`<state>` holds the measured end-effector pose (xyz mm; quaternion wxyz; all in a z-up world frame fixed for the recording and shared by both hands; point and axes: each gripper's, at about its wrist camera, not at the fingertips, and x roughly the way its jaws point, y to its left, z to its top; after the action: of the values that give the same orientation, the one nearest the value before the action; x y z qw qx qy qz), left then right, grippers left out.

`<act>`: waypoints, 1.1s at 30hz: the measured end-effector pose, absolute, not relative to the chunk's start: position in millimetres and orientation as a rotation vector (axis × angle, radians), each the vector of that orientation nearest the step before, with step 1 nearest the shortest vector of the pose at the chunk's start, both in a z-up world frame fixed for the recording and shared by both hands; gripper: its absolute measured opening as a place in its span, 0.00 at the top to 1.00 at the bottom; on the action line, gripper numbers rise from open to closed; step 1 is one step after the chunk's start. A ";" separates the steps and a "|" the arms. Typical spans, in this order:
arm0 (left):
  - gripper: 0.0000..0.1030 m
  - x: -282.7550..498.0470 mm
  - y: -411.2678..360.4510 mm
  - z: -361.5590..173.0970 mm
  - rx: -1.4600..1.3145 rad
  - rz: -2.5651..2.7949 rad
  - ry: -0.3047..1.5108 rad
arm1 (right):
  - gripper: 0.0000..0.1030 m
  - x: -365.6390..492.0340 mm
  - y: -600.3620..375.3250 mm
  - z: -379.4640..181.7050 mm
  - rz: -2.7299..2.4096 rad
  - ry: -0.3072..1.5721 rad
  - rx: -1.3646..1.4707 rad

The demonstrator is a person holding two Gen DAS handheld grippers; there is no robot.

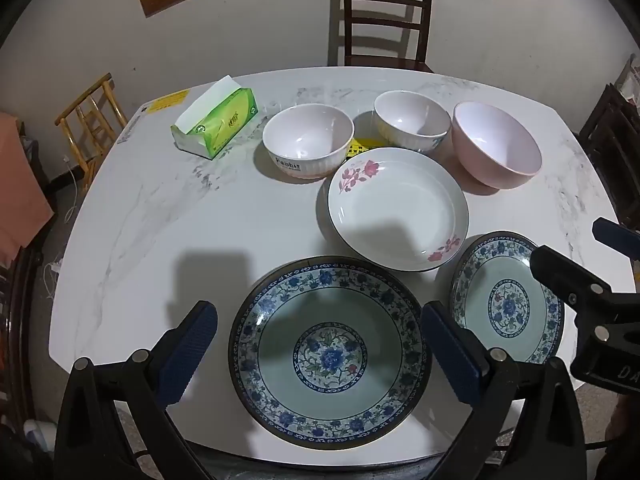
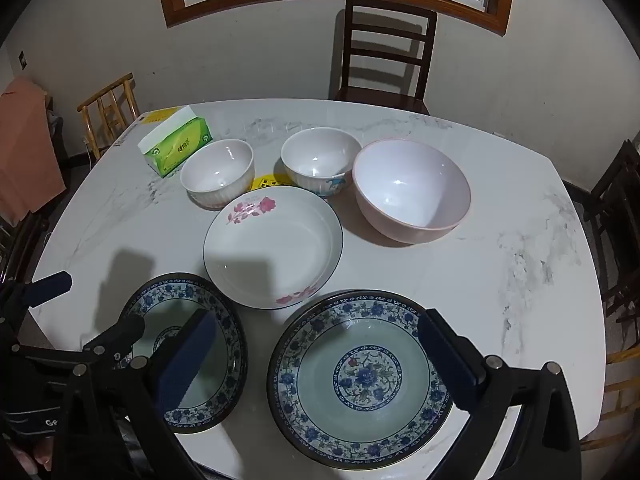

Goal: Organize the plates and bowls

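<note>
Dishes spread across a marble counter (image 1: 160,216).
Left gripper (image 1: 320,344) and right gripper (image 2: 316,344) hover, jaws wide open, empty, above blue-patterned plates (image 1: 330,352).

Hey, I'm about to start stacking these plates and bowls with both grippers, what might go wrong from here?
1. The two blue-patterned plates lie flat on the table with low rims; open fingers could slip off.
2. The rose plate nearly touches them, so lifting one may knock it.
3. The left gripper and right gripper work close together and might collide.
</note>
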<state>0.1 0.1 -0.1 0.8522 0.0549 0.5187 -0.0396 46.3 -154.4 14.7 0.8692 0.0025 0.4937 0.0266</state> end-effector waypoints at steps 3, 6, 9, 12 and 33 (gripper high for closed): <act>0.02 0.5 1.2 -0.6 0.107 -0.093 1.098 | 0.00 46.3 -154.7 14.3 0.053 1.035 0.005; 0.02 3.3 5.6 -7.2 0.100 -0.099 1.105 | 0.00 46.7 -155.1 14.0 0.055 1.038 0.006; 0.02 -1.5 8.1 -8.2 0.097 -0.102 1.103 | 0.00 46.5 -156.0 13.2 0.058 1.035 0.009; 0.02 1.3 2.2 -4.2 0.102 -0.106 1.113 | 0.00 47.3 -157.1 12.5 0.058 1.036 0.011; 0.03 3.3 1.7 -3.6 0.095 -0.121 1.125 | 0.00 46.0 -152.5 20.3 0.065 1.027 0.001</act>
<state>3.3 1.7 -3.6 0.8432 0.0450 0.5326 -0.0575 46.0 -152.5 20.3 0.8705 0.0007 0.4912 0.0312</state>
